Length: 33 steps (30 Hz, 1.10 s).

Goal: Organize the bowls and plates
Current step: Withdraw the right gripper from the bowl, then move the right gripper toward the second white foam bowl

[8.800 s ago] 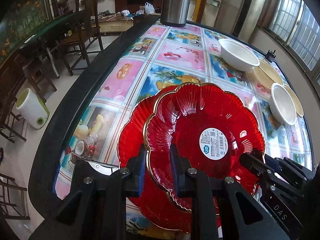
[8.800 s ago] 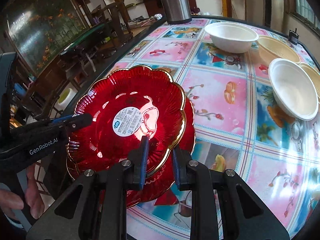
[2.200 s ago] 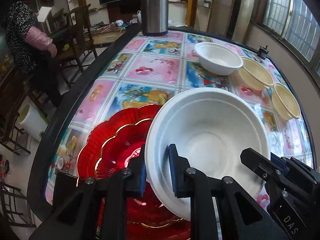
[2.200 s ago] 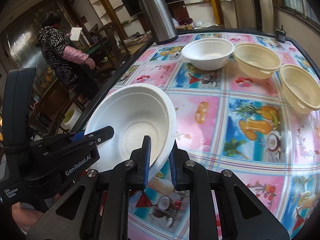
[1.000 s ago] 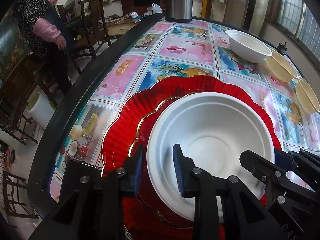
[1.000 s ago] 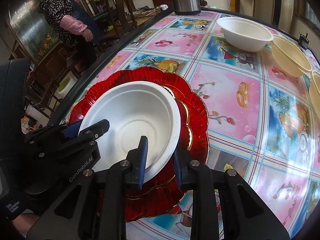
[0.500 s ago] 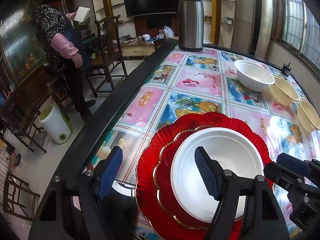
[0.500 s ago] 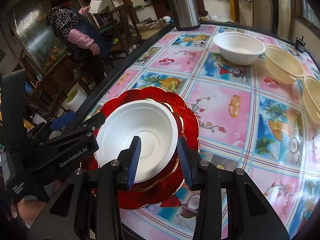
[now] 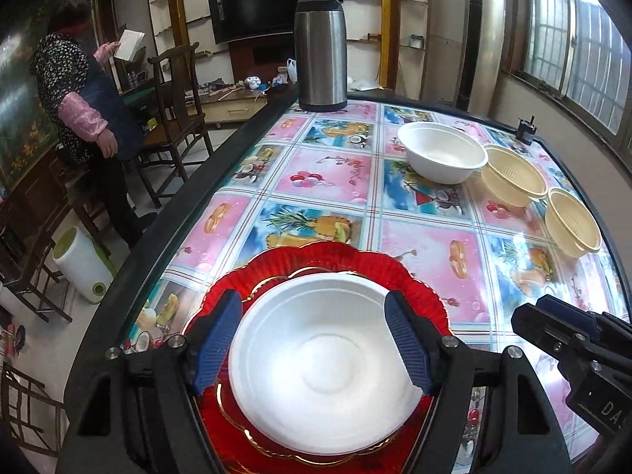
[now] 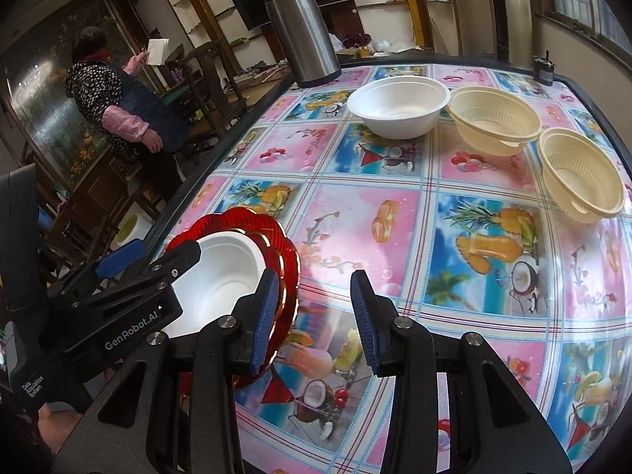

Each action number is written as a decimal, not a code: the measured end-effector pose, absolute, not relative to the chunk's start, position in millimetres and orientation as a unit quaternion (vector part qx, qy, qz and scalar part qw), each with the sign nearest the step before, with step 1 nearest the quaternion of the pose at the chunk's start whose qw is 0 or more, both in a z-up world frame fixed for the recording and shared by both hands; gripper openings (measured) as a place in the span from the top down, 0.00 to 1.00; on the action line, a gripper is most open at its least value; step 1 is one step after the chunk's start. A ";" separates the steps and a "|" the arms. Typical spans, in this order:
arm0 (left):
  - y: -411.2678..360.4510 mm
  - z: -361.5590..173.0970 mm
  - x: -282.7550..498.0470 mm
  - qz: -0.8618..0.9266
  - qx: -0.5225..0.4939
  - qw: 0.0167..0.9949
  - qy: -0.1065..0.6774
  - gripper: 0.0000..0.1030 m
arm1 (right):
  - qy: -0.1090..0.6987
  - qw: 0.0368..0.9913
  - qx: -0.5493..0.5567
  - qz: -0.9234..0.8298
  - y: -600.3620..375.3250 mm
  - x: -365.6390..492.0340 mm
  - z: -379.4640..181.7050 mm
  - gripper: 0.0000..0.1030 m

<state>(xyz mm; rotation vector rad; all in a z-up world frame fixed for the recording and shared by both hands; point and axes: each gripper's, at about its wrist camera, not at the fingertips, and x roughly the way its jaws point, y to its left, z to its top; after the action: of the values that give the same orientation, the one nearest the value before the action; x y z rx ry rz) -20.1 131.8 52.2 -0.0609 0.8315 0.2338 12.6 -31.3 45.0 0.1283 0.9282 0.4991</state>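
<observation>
A white bowl (image 9: 324, 371) rests in the stacked red scalloped plates (image 9: 316, 260) at the table's near left edge. My left gripper (image 9: 312, 339) hovers above it, open, blue pads on either side of the bowl's rim and clear of it. In the right wrist view the white bowl (image 10: 225, 272) and red plates (image 10: 284, 272) lie to the left of my right gripper (image 10: 314, 312), which is open over the bare tablecloth with nothing between its fingers. A second white bowl (image 10: 399, 106) and two cream colander bowls (image 10: 493, 118) (image 10: 580, 173) stand at the far right.
A steel thermos (image 9: 320, 51) stands at the far edge of the table (image 9: 177, 213). A small black object (image 9: 527, 130) sits at the back right corner. A person (image 9: 79, 91) stands beside a wooden chair (image 9: 177, 91) to the left.
Both grippers have let go of the white bowl's rim and opened. They have risen and drawn back, the right one shifting to the right. The bowl stays on the red plates.
</observation>
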 end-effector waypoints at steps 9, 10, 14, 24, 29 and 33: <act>101.9 52.5 -8.6 0.092 -0.018 0.909 0.405 0.27 | 0.444 0.865 0.089 0.216 -62.0 19.9 38.6 0.63; 99.1 51.8 -7.2 0.089 -0.017 0.909 0.407 0.27 | 0.444 0.865 0.091 0.214 -64.5 20.3 38.5 0.63; 87.9 49.4 -1.7 0.082 -0.011 0.908 0.410 0.27 | 0.443 0.866 0.099 0.208 -73.8 23.0 37.3 0.63; 69.1 48.9 14.5 0.070 0.003 0.905 0.419 0.27 | 0.444 0.867 0.110 0.196 -87.8 36.7 34.5 0.54; 67.2 51.5 27.3 0.075 0.015 0.906 0.417 0.27 | 0.449 0.866 0.116 0.190 -90.7 53.5 33.6 0.54; 70.2 53.9 43.9 0.075 0.017 0.904 0.420 0.27 | 0.451 0.864 0.122 0.187 -90.4 69.4 33.2 0.54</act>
<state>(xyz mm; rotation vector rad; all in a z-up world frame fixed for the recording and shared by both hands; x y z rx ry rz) 43.9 70.2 53.9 0.0350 0.8683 0.1540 69.4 -90.4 33.2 0.2551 0.9456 0.3928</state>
